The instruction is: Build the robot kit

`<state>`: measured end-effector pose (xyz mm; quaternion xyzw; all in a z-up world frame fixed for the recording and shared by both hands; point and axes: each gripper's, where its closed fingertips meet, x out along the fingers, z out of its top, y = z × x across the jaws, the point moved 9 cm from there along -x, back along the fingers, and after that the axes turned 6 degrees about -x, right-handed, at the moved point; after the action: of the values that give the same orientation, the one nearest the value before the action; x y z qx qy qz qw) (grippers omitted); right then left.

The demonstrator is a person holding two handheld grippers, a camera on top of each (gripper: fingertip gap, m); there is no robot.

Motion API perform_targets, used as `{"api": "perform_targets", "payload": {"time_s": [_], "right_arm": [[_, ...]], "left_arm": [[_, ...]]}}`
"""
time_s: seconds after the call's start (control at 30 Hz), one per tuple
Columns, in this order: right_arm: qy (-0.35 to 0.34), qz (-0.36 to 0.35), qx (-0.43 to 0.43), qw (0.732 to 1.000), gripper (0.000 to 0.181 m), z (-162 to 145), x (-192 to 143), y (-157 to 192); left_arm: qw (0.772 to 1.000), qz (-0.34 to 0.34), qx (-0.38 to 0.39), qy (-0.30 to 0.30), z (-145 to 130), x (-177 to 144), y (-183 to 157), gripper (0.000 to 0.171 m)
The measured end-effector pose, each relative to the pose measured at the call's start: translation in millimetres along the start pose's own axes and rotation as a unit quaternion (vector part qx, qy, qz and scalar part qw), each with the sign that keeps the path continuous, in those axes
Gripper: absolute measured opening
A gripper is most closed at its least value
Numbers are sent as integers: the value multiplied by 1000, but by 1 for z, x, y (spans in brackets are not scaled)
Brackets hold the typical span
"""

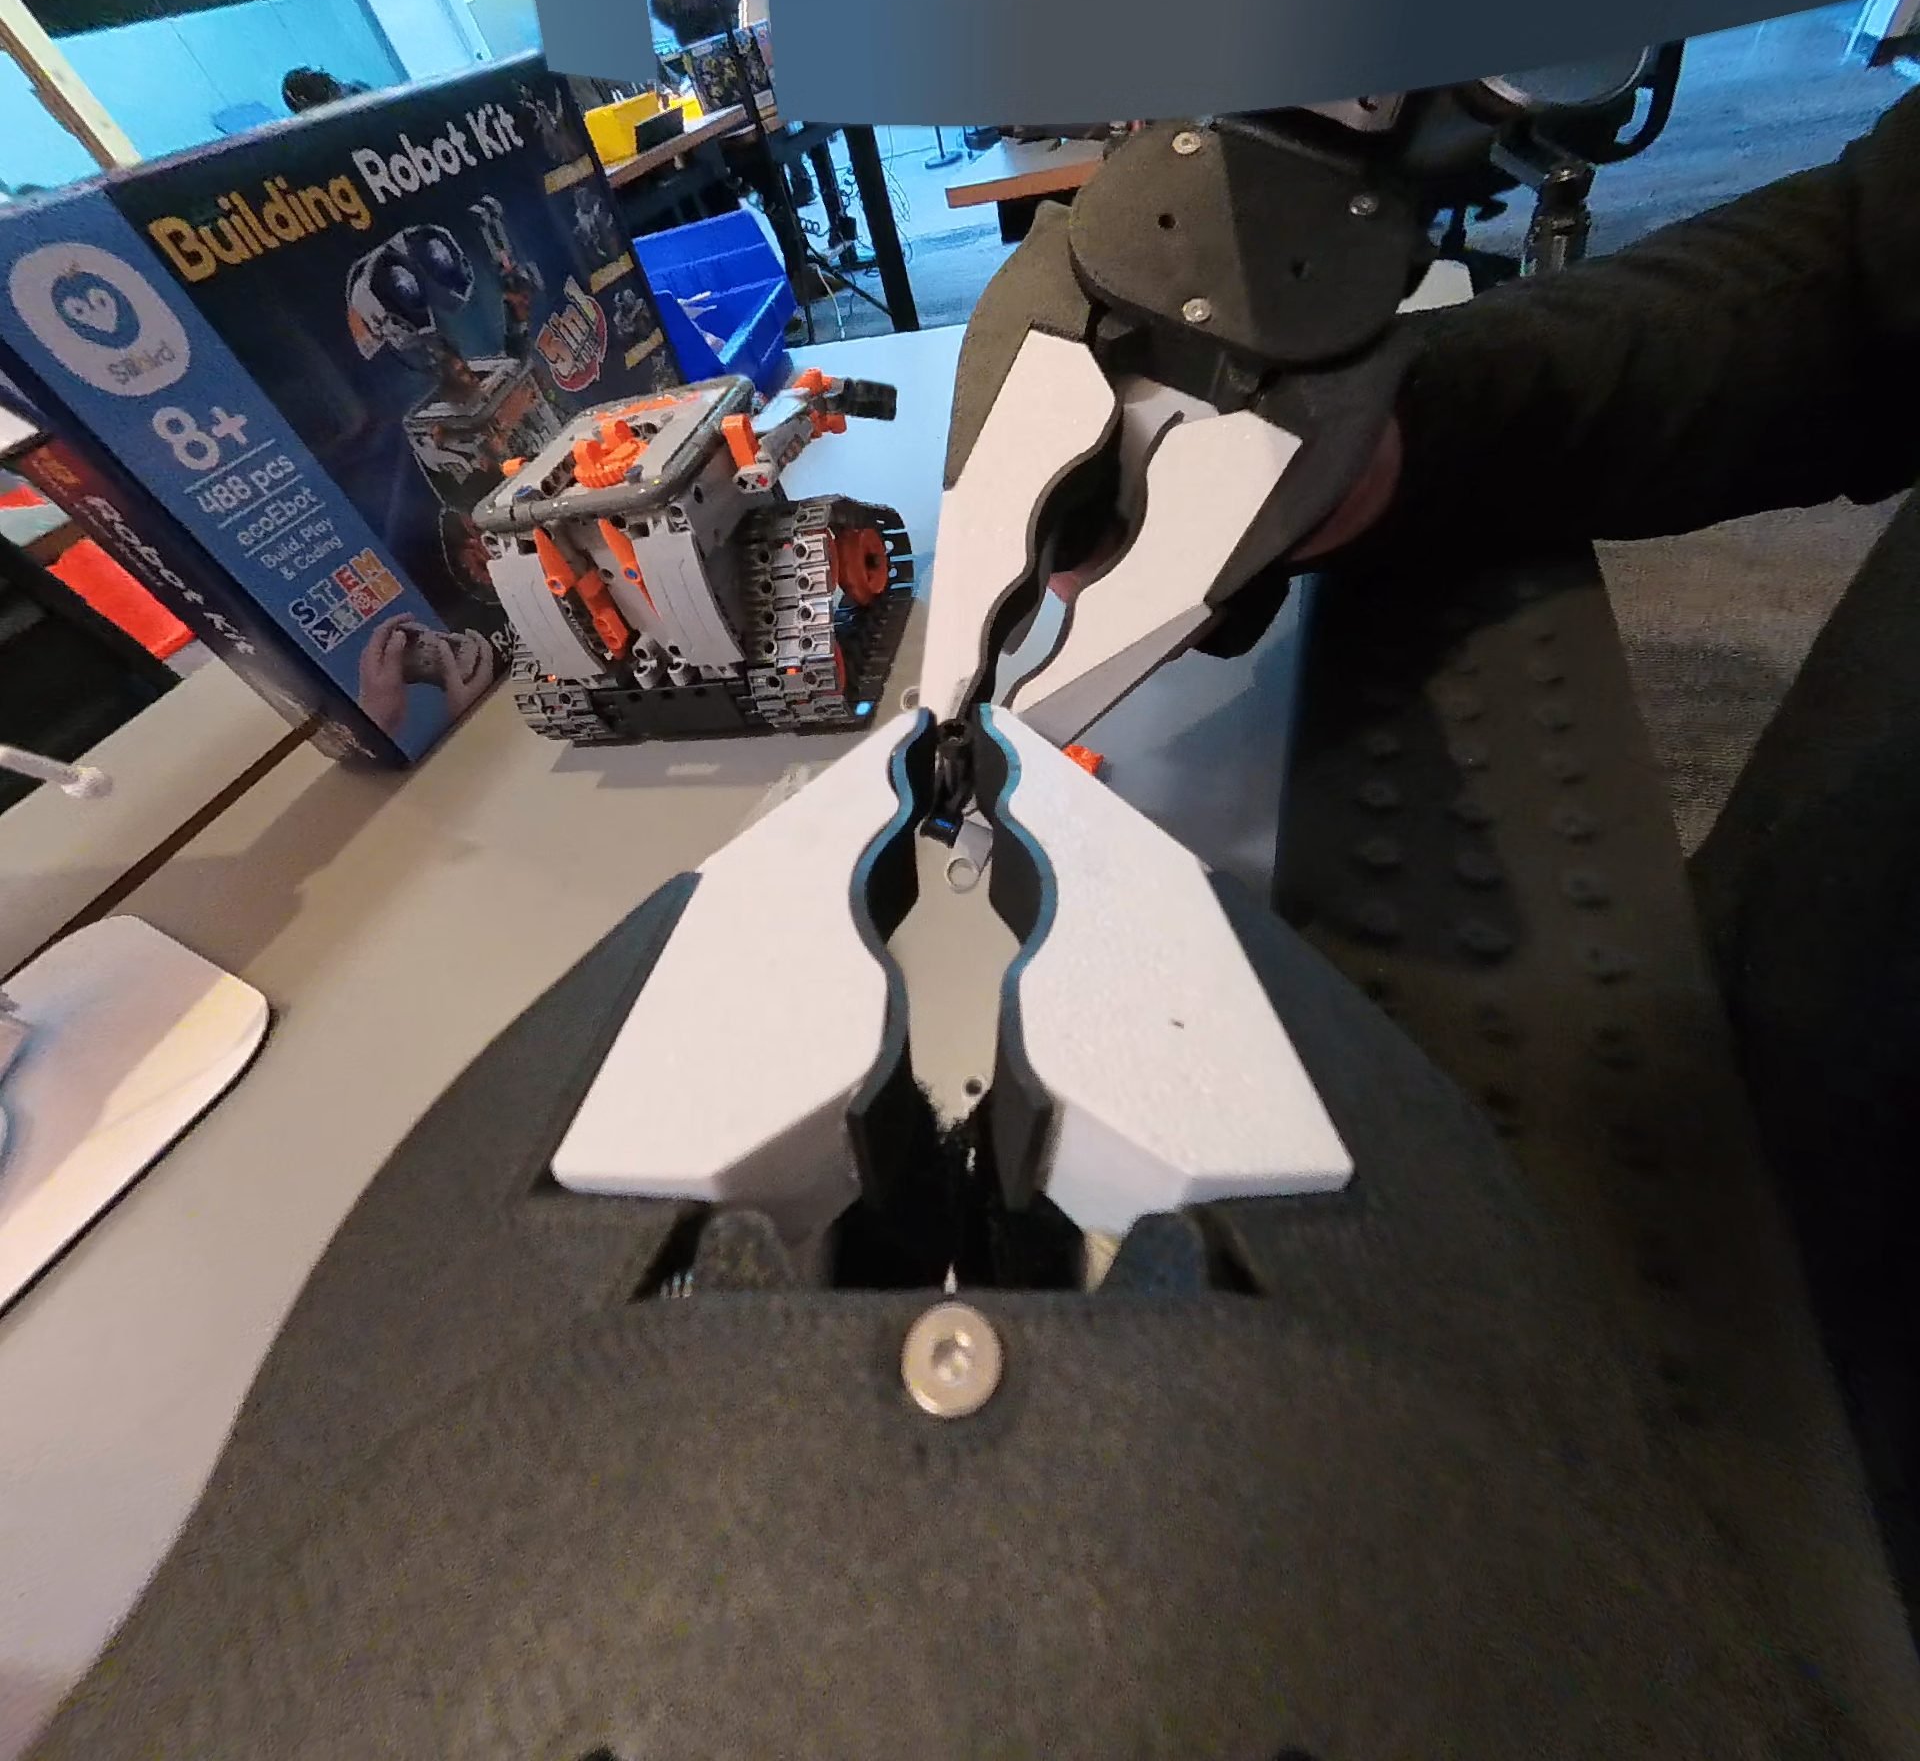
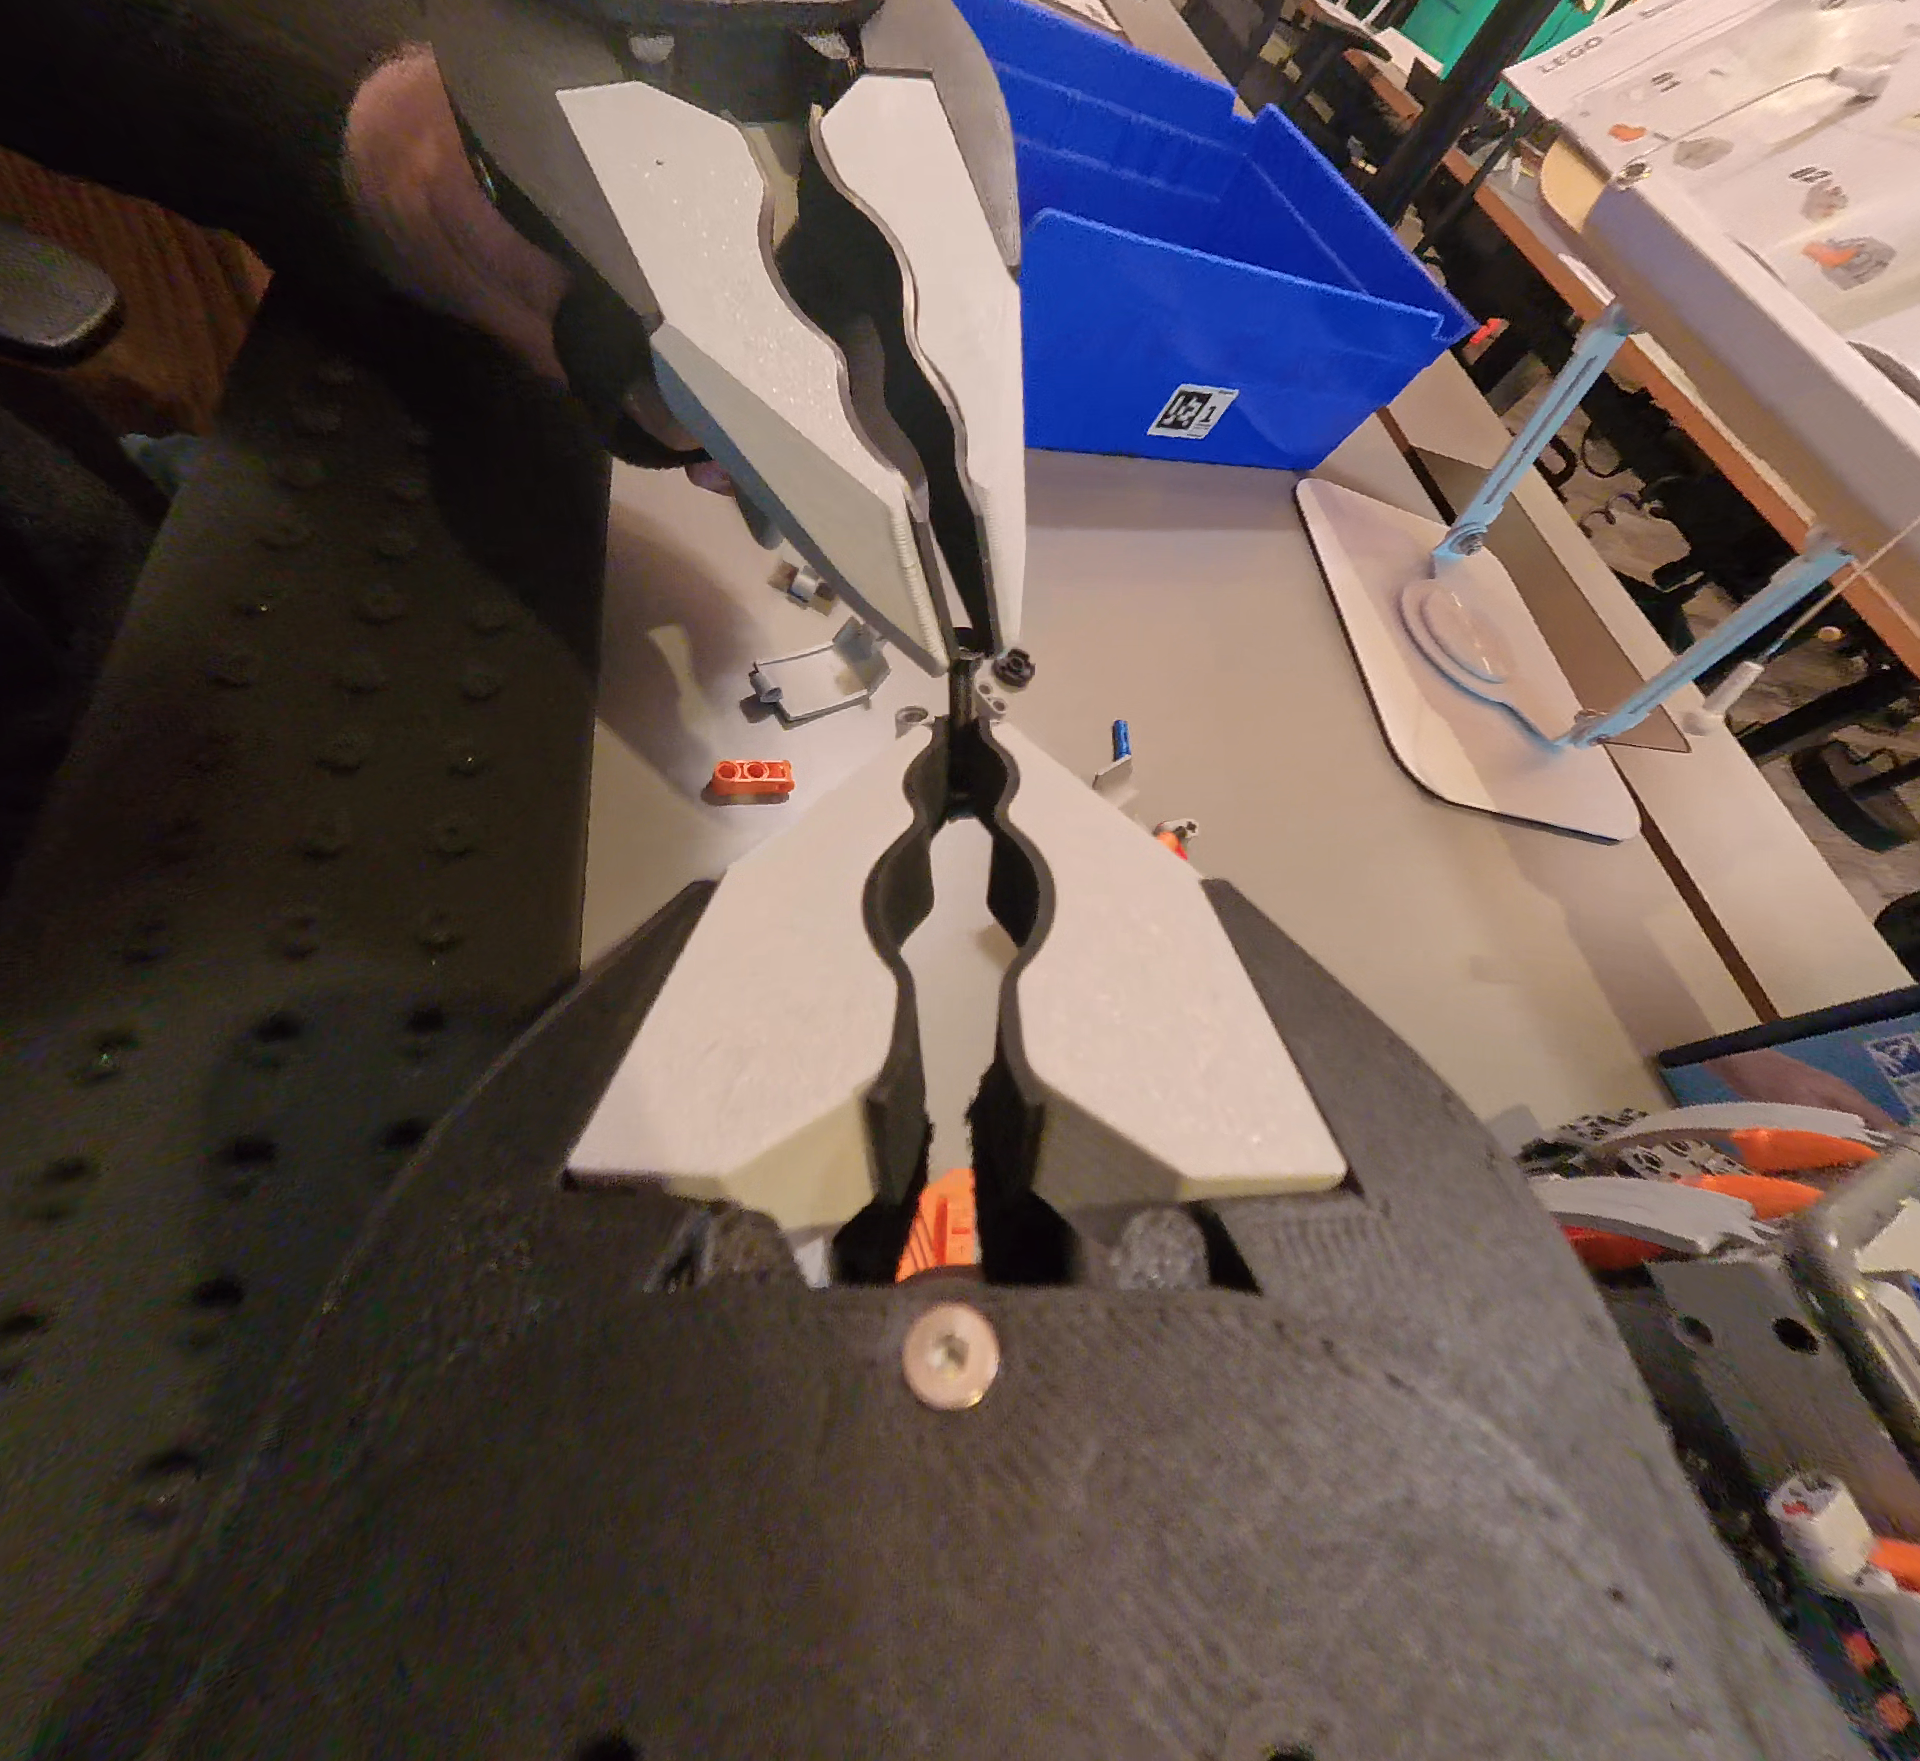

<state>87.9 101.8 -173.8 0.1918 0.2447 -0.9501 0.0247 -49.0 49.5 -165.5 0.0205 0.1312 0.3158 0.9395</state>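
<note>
My left gripper (image 1: 951, 732) is shut on a small black brick part (image 1: 947, 789) with a blue spot, held above the grey table (image 1: 436, 859). My right gripper (image 1: 964, 695) comes in from the upper right and meets it tip to tip. In the right wrist view my right gripper (image 2: 961, 740) is shut on a thin black pin (image 2: 964, 695). The left gripper (image 2: 971, 646) pinches the pin's other end, where a small grey and black connector (image 2: 1003, 677) sits. A hand in a dark sleeve holds each gripper.
A tracked grey and orange brick robot (image 1: 696, 568) stands by a robot kit box (image 1: 312, 361). A blue bin (image 2: 1195, 309) is behind. Loose on the table are an orange brick (image 2: 751, 776), grey parts (image 2: 816, 685) and a blue pin (image 2: 1120, 737). A white stand base (image 2: 1455, 672) lies right.
</note>
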Motion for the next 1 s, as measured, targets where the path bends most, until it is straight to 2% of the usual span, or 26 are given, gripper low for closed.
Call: {"api": "perform_targets", "payload": {"time_s": [0.47, 1.0], "right_arm": [[30, 5, -18, 999, 0, -5, 8, 6], [16, 7, -15, 1000, 0, -3, 7, 6]], "left_arm": [[1000, 1, 0, 23, -11, 2, -2, 5], [999, -21, -27, -5, -11, 1, -1, 5]]}}
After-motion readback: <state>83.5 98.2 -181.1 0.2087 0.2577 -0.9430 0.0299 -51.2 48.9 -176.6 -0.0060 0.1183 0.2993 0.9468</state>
